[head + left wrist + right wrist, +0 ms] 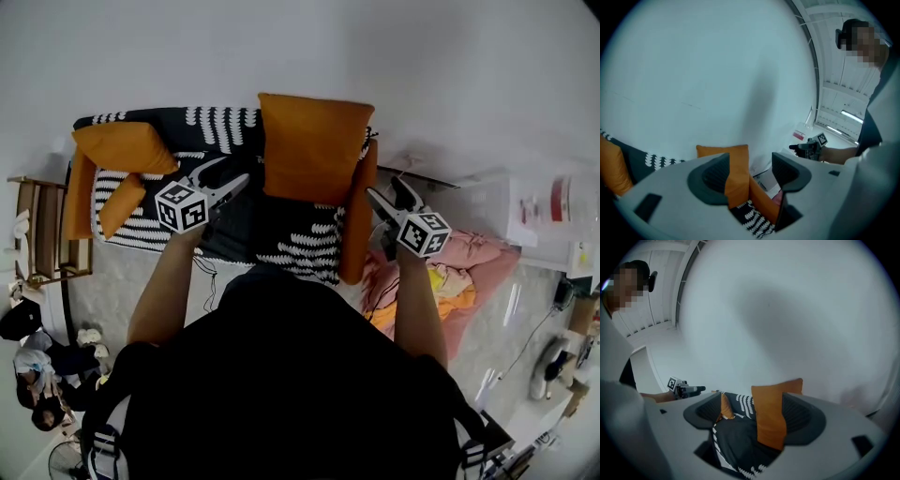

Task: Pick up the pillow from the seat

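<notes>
Pillow upright on seat, not lifted. Left gripper and right gripper flank it, jaws spread, empty; grasp and lift remain

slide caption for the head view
With jaws open, left gripper and right gripper flank an upright orange pillow on a black patterned seat

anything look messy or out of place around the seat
Yes: a crumpled pink heap of cloth lies on the floor just right of the seat, with yellow and orange pieces mixed in. The small orange pillow at the seat's left end lies slanted.
</notes>
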Demonstrator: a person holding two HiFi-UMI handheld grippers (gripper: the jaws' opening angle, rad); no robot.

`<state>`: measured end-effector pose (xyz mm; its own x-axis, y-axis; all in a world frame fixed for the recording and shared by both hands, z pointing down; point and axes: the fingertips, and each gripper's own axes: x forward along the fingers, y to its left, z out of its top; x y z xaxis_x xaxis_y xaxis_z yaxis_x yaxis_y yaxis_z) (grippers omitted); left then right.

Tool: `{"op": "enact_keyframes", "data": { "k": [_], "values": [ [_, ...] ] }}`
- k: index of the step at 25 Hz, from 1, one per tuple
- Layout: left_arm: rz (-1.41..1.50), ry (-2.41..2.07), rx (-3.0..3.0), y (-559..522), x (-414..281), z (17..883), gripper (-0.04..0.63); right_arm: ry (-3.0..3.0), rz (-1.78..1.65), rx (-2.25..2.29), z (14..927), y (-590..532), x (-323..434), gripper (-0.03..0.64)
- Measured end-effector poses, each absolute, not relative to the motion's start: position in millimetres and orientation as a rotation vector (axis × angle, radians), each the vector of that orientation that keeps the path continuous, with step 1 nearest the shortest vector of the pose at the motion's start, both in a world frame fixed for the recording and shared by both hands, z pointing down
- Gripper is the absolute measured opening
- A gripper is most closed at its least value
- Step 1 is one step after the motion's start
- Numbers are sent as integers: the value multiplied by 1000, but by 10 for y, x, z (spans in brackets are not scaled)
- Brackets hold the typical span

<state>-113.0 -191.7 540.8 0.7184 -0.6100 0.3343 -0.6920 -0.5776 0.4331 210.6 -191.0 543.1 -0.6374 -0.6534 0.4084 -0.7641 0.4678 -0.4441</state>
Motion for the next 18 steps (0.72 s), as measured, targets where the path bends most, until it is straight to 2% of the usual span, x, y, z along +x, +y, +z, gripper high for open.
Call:
{"op": "enact_keyframes", "data": {
  "k": [18],
  "values": [
    [235, -960, 2338, -2445, -1122, 5737, 287, -2449, 998, 1259, 5900, -2375, 2065, 397]
  ]
}}
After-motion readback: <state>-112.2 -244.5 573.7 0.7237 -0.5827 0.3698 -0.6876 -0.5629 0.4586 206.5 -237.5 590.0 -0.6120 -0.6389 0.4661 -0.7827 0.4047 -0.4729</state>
